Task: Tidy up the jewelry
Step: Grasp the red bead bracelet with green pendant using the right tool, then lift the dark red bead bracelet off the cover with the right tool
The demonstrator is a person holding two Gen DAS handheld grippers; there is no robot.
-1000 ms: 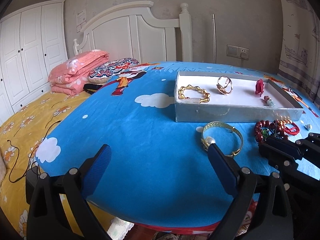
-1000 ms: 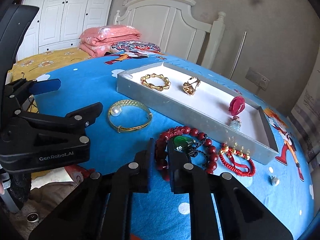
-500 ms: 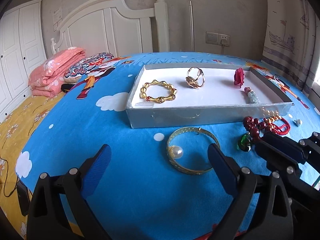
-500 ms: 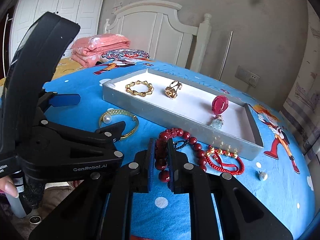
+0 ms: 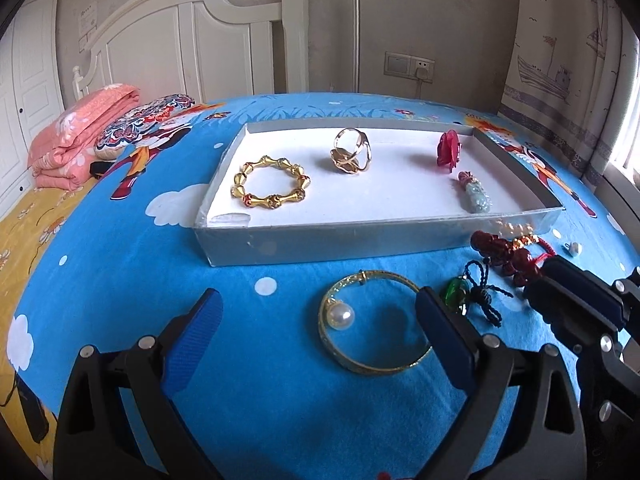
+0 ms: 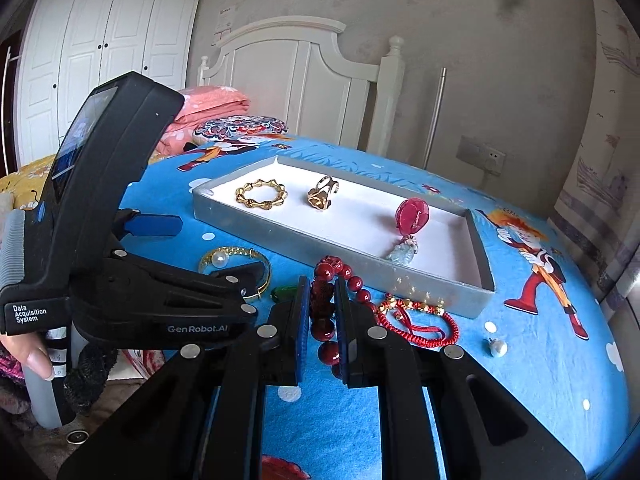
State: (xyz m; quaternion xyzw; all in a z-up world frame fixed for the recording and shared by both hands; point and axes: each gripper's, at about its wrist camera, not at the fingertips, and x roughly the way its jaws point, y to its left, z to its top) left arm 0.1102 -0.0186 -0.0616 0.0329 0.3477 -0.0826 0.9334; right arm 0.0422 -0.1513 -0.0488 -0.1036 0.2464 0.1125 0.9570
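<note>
A grey tray (image 5: 360, 236) (image 6: 248, 218) on the blue cloth holds a gold bead bracelet (image 5: 271, 188), a gold ring (image 5: 352, 156), a red rose piece (image 5: 449, 149) and a pale pendant (image 5: 476, 196). In front of it lies a gold bangle with a pearl (image 5: 372, 322) (image 6: 234, 260). My left gripper (image 5: 320, 320) is open, its right finger over the bangle's rim. My right gripper (image 6: 322, 308) is shut on the dark red bead necklace (image 6: 326, 304) with its green pendant (image 5: 456, 294). A red cord bracelet (image 6: 416, 320) lies beside it.
A loose pearl stud (image 6: 496, 347) lies on the cloth at the right. A folded pink blanket (image 5: 80, 132) and patterned cushion (image 5: 144, 120) lie at the back left before the white headboard (image 5: 192, 48). The table edge runs close below the grippers.
My left gripper has moved right and forward, so the bangle now lies between its fingers. My right gripper has lifted the red bead necklace's near end slightly, still shut on it.
</note>
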